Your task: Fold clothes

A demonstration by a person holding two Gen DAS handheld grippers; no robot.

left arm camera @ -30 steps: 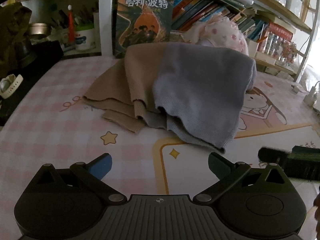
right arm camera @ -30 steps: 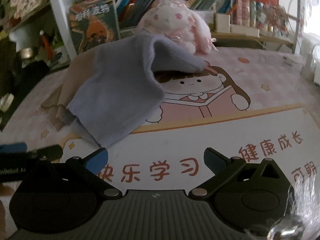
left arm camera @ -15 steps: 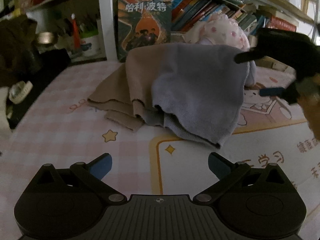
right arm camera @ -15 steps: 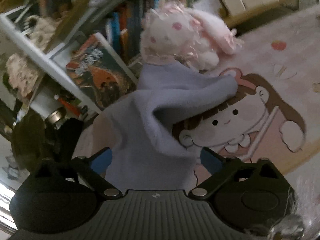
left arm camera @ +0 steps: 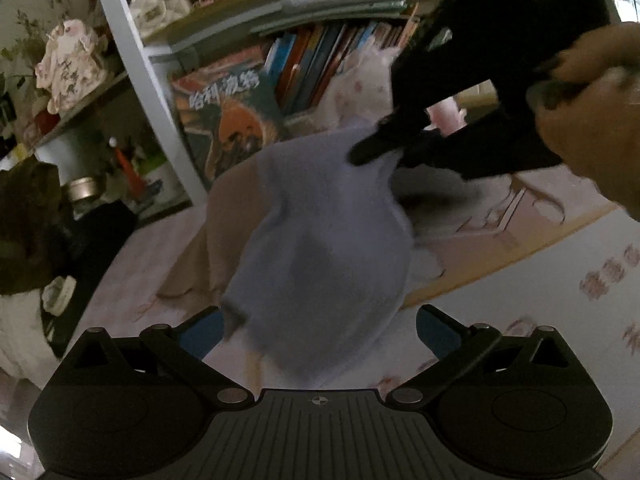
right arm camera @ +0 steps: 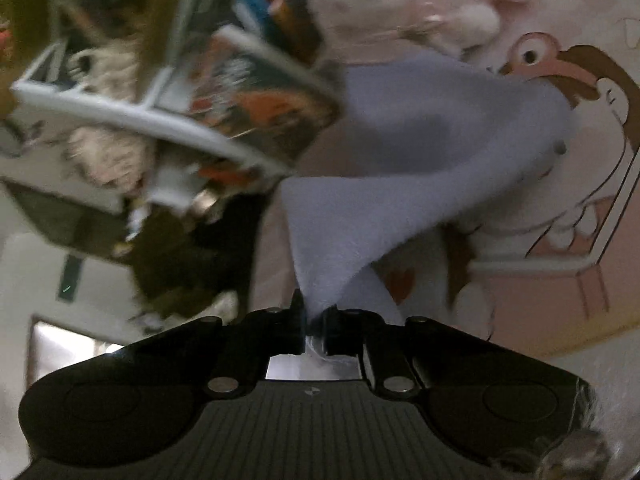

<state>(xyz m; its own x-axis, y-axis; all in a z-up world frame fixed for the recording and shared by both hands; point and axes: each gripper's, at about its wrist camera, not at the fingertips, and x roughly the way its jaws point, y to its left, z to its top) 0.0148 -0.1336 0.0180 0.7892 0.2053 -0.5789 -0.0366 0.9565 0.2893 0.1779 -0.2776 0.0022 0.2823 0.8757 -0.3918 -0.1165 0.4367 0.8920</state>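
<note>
A lavender-grey knit garment (left arm camera: pixel 328 248) hangs lifted off the pink cartoon mat (left arm camera: pixel 520 248). My right gripper (right arm camera: pixel 314 316) is shut on a bunched edge of that garment (right arm camera: pixel 384 200) and holds it up; in the left wrist view the gripper (left arm camera: pixel 376 148) shows at upper right with the hand behind it. My left gripper (left arm camera: pixel 318 328) is open, its blue fingertips (left arm camera: pixel 202 332) on either side of the garment's hanging lower part. A beige knit garment (left arm camera: pixel 228 220) lies on the mat behind the grey one.
A white bookshelf post (left arm camera: pixel 140 80) and a row of books (left arm camera: pixel 320 64) stand at the back. A pink plush toy (right arm camera: pixel 432 4) sits by the books. A dark heap (left arm camera: pixel 24 224) lies at the left edge.
My right gripper has closed on the grey garment's top edge and raised it off the beige one. My left gripper has moved forward under the hanging cloth. Both views tilted and blurred.
</note>
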